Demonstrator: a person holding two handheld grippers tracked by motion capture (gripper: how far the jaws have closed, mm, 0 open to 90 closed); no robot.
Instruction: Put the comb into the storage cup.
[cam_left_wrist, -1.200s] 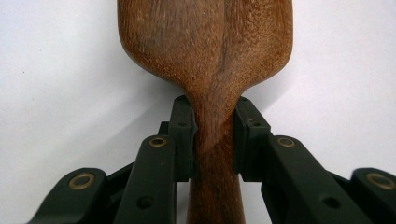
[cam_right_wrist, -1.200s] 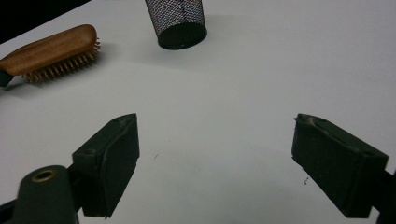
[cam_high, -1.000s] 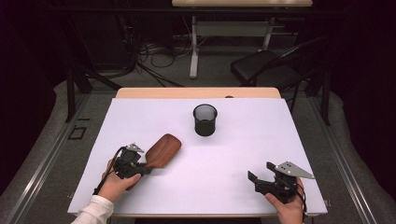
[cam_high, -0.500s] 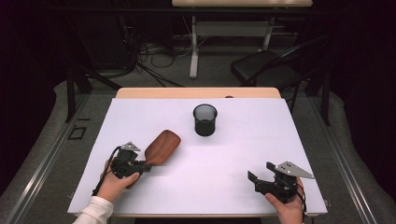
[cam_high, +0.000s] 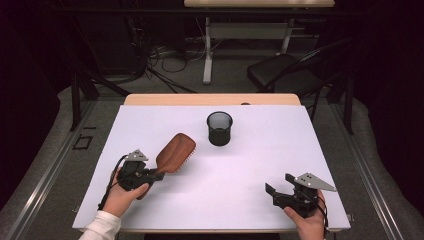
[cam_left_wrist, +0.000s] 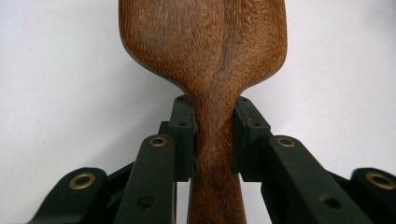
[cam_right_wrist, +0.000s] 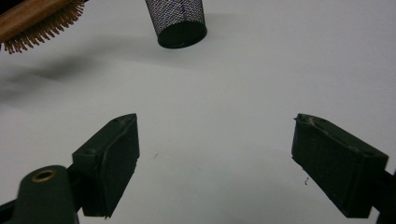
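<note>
My left gripper (cam_high: 159, 175) is shut on the narrow handle of a wooden hairbrush (cam_high: 176, 152) at the table's front left. In the left gripper view the pads (cam_left_wrist: 184, 135) press both sides of the handle, and the brush head (cam_left_wrist: 205, 46) reaches away from me. The right gripper view shows the brush (cam_right_wrist: 42, 18) bristles down, held above its shadow on the table. A black mesh cup (cam_high: 220, 128) stands upright near the middle back, also seen in the right gripper view (cam_right_wrist: 180, 21). My right gripper (cam_high: 279, 184) rests at the front right, open, with nothing between its jaws (cam_right_wrist: 215, 154).
The white table top (cam_high: 250, 165) ends in a wooden strip at the back. Behind the table stand a black chair (cam_high: 285, 70) and a desk leg with loose cables on the floor.
The brush head has lifted slightly and shifted a little with the left gripper. The right gripper has stayed put.
</note>
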